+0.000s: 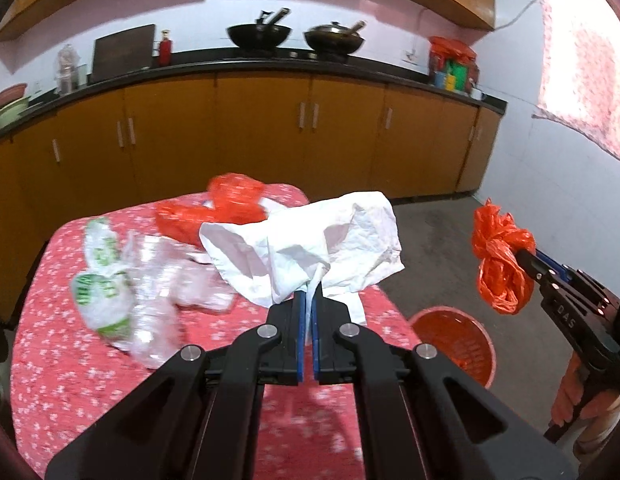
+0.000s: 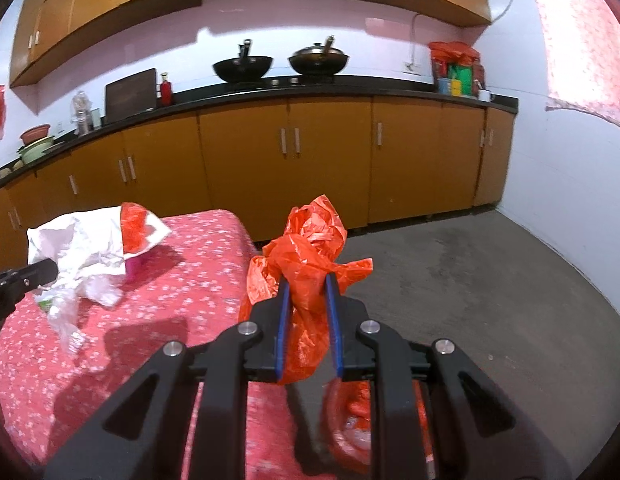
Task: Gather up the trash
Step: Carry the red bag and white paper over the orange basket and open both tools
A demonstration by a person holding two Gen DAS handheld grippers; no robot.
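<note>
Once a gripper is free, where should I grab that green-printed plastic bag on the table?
Take the green-printed bag by its bunched upper end, coming down from above. It lies loose on the red tablecloth, next to clear plastic wrap, so a high pinch likely avoids snagging both. It is blurred here.

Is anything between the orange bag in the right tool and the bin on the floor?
Nothing visible. The right tool holds the crumpled orange plastic bag in open air beside the table, with the round orange plastic bin on the floor below it, mouth uncovered.
</note>
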